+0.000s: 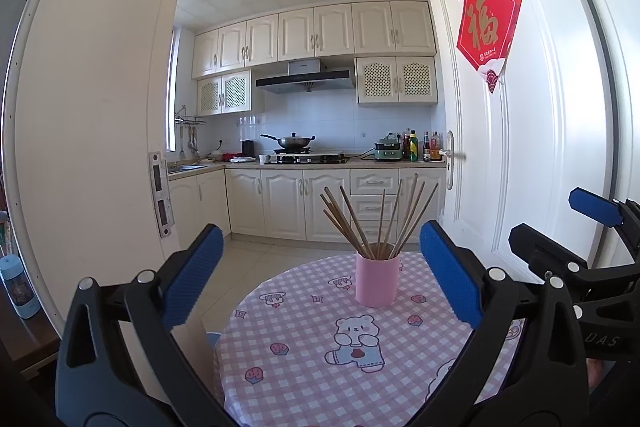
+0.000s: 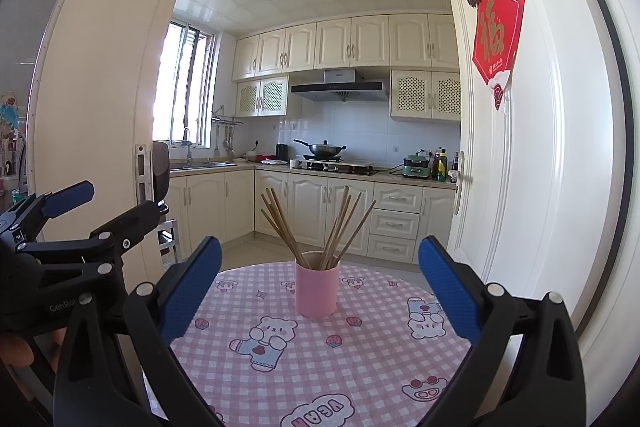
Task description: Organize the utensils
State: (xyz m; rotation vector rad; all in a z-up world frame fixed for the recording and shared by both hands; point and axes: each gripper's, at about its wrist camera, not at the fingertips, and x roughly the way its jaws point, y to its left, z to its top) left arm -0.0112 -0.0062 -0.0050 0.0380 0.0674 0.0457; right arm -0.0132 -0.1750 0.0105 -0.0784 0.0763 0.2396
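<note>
A pink cup [image 1: 377,279] stands upright on a round table [image 1: 304,379] with a pink checked bear cloth. Several wooden chopsticks [image 1: 372,219] stand fanned out in it. My left gripper [image 1: 320,267] is open and empty, held above the table's near side, short of the cup. In the right wrist view the cup [image 2: 317,289] and chopsticks [image 2: 320,227] stand ahead between the open fingers of my right gripper [image 2: 320,279], also empty. Each gripper shows at the edge of the other's view: the right one [image 1: 560,223] and the left one [image 2: 108,203].
A white open door [image 1: 500,147] with a red paper sign [image 1: 488,31] stands to the right of the table. Behind is a kitchen with cream cabinets [image 1: 312,203], a stove with a wok [image 1: 294,143] and a sink [image 2: 204,165].
</note>
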